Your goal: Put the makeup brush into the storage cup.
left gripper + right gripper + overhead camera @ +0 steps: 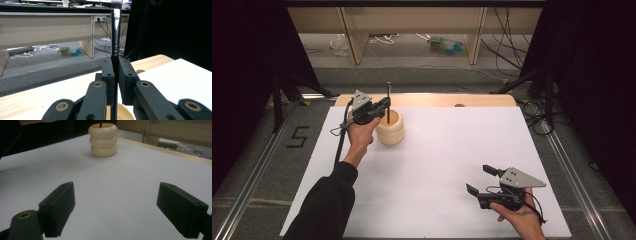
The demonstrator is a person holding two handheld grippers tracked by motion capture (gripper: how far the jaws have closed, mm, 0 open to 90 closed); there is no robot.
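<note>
Black brush (115, 37) between left hand-held gripper (114, 75) jaws

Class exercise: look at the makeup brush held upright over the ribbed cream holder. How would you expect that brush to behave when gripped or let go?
The makeup brush looks stiff: it stands straight between the left gripper's fingers. Its shiny metal ferrule and round handle may be slippery and apt to roll on the table. Long and thin, it would probably lean against the rim of the cream holder once released.

black "5" (298, 136) on floor (left of table (512, 150))
</note>
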